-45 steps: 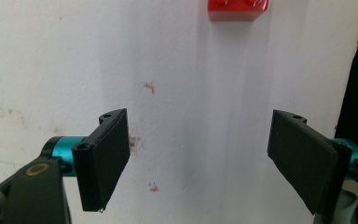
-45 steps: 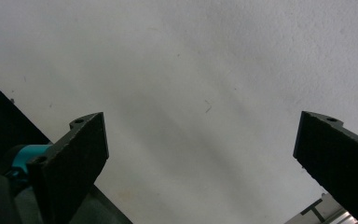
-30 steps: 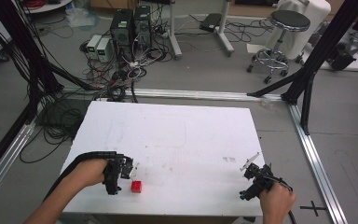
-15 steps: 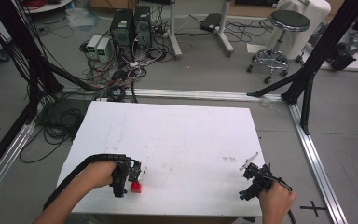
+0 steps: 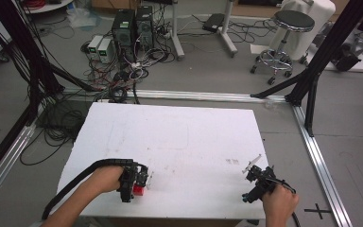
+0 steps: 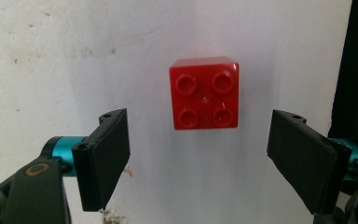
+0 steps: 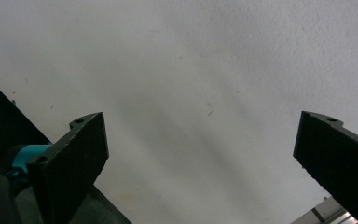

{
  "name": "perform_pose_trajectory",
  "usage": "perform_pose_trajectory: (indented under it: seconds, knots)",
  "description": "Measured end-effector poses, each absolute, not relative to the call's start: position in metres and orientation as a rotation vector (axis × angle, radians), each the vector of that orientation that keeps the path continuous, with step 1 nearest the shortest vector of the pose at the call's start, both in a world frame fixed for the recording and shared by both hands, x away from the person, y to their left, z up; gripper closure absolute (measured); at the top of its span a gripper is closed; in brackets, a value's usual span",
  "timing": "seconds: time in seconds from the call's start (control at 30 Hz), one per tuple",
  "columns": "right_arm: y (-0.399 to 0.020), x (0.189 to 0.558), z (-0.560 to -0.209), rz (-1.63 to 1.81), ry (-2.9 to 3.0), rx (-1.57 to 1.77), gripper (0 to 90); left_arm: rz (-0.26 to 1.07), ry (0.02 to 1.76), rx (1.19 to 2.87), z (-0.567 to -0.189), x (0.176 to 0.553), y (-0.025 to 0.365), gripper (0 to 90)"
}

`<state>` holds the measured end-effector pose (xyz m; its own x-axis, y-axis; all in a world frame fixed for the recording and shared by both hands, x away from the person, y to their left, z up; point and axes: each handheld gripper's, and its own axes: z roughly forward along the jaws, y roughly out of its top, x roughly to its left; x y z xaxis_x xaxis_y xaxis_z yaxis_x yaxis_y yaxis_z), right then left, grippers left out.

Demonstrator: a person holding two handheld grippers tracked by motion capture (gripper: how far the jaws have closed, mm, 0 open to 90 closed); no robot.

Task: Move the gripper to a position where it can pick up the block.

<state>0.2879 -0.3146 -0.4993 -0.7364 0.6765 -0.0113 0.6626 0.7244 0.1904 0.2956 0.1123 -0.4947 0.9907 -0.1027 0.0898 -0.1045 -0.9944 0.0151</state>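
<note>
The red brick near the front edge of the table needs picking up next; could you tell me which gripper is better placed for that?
Left. The left gripper is open with the red brick just ahead, centred between its jaws. The right gripper sits at the table's far right corner over bare surface.

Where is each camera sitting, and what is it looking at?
High view: above the person's side, looking forward and down on the white table; both forearms, left claw and right claw.
Left gripper view: on the left claw, looking down at the red brick.
Right gripper view: on the right claw, facing bare table.
Shared: the brick, high and left.
</note>
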Motion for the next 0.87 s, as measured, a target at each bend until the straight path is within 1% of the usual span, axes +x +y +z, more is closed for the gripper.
perform_pose_trajectory:
  seconds: [0.43, 0.8, 0.87]
  knots:
    - [-0.314, 0.288, -0.500, 0.267, 2.841, 1.113, 2.2, 0.103, -0.123, 3.113, -0.506, 0.297, 0.101, 21.5]
    - [-0.314, 0.288, -0.500, 0.263, 2.846, 1.112, 2.2, 0.097, -0.137, 3.141, -0.512, 0.296, 0.099, 21.5]
    - [-0.314, 0.288, -0.500, 0.263, 2.846, 1.108, 2.2, 0.117, -0.132, 3.142, -0.511, 0.296, 0.101, 21.6]
